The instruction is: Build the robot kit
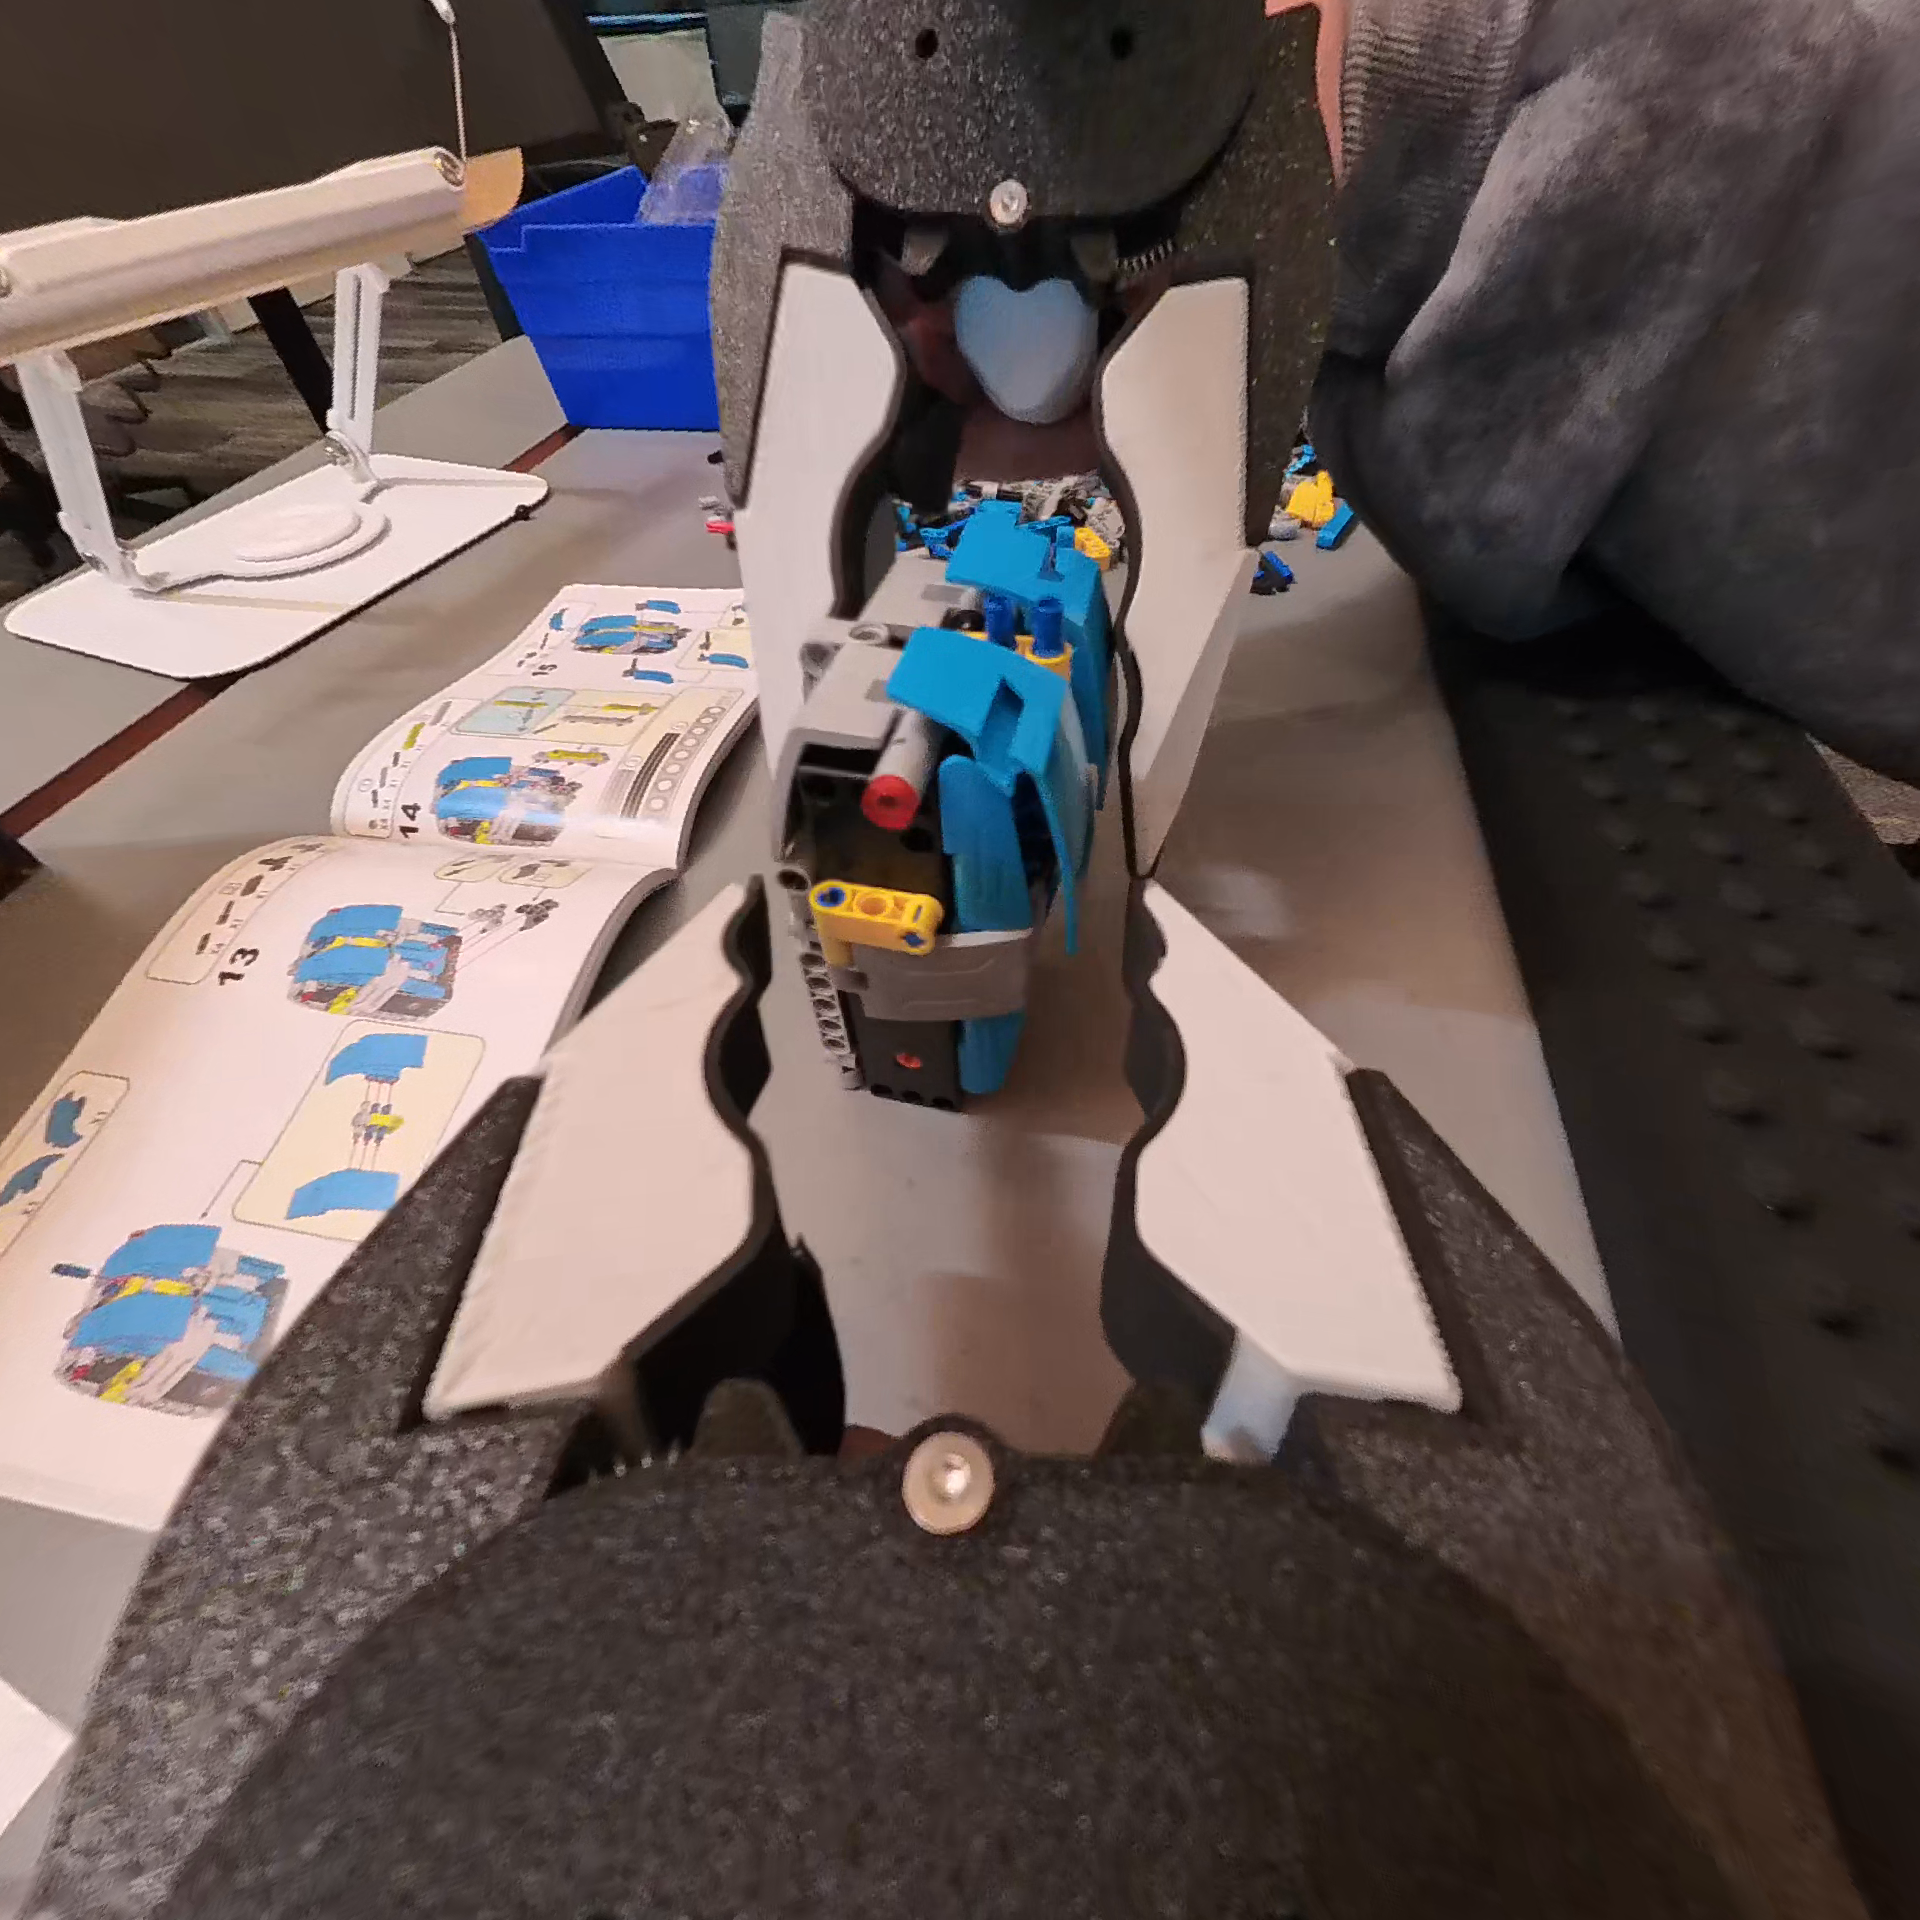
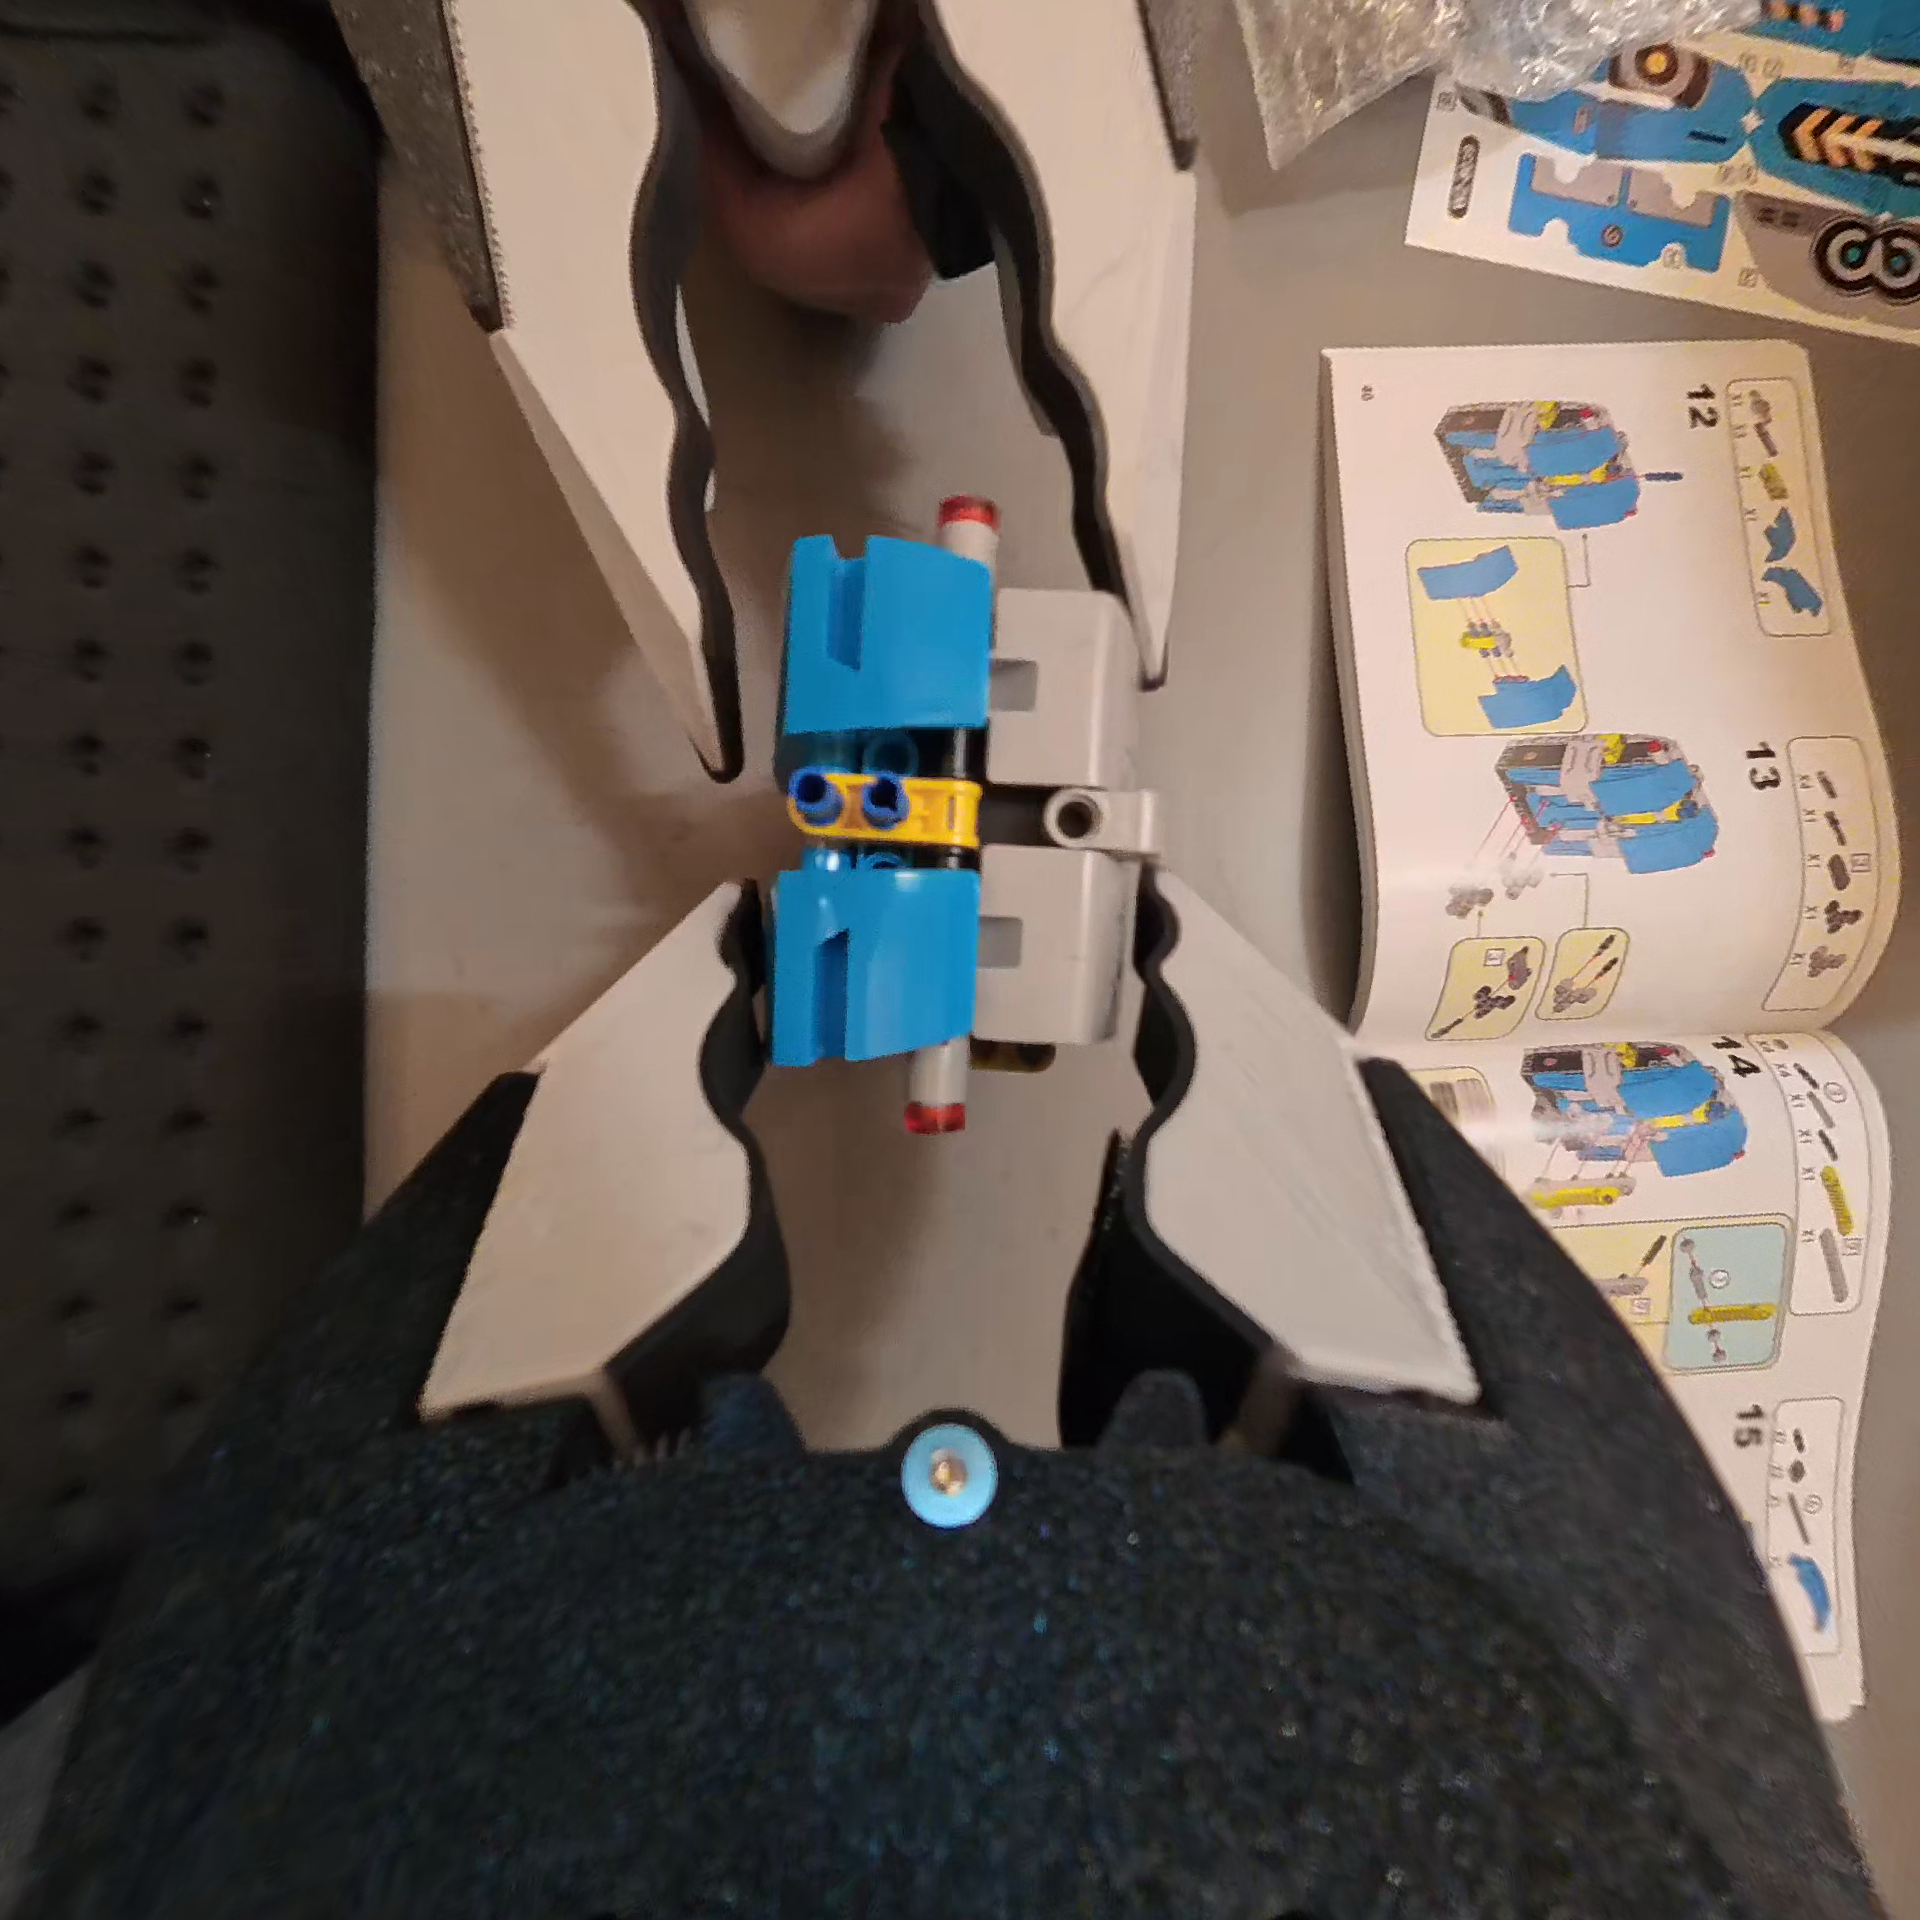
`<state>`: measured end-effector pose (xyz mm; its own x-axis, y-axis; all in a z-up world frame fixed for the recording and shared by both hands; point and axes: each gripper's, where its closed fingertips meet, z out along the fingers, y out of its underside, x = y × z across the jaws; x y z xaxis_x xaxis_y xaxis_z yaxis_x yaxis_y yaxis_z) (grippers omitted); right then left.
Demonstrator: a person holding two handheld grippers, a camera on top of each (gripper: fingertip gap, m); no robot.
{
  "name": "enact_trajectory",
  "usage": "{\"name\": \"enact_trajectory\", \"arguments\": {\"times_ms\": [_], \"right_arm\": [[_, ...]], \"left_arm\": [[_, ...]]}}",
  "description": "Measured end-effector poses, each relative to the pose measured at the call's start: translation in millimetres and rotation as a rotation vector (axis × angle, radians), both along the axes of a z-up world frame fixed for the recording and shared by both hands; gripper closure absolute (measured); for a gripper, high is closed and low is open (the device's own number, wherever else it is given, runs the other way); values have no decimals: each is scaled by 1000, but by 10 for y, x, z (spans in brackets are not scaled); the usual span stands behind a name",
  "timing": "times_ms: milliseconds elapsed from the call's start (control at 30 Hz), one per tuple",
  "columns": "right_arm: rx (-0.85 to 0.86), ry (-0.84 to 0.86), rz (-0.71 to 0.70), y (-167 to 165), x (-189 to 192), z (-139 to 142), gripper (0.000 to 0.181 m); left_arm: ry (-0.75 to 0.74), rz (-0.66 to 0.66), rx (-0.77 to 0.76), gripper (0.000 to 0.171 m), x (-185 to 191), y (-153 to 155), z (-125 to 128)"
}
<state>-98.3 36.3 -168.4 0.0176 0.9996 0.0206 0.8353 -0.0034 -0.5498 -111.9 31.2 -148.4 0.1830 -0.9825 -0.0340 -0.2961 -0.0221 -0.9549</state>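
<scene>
A blue and grey brick model [image 2: 935, 810] stands on a grey table [image 2: 582, 727], between both grippers. The right gripper [image 2: 940, 904] clamps its near end; the left gripper [image 1: 940, 904] has jaws apart around it. An open booklet [image 1: 343, 997] lies beside it, with a blue bin [image 1: 613, 301] and white stand [image 1: 270, 540] beyond.
</scene>
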Motion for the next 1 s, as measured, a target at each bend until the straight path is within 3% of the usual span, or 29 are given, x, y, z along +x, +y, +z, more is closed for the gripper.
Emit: {"name": "enact_trajectory", "arguments": {"times_ms": [200, 400, 567, 633, 700, 767, 867, 1000], "right_arm": [[71, 88, -114, 117, 113, 127, 97], [41, 361, -273, 38, 244, 287, 110], [-15, 509, -501, 163, 399, 287, 92], [-53, 652, -541, 120, 464, 386, 100], [-94, 792, -572, 121, 558, 519, 112], [-122, 921, -622, 231, 664, 691, 112], [-54, 883, -771, 524, 889, 551, 113], [-4, 700, -993, 771, 1193, 205, 136]], "left_arm": [[12, -9, -29, 110, -13, -14, -27], [53, 3, -20, 109, 8, -33, -91], [26, 42, -38, 108, -191, 14, -43], [39, 149, -23, 110, -365, 200, -47], [74, 331, -28, 111, -589, 487, -103], [145, 537, -40, 116, -861, 772, -212], [175, 591, -91, 115, -942, 863, -310], [186, 576, -113, 115, -926, 863, -350]]}}
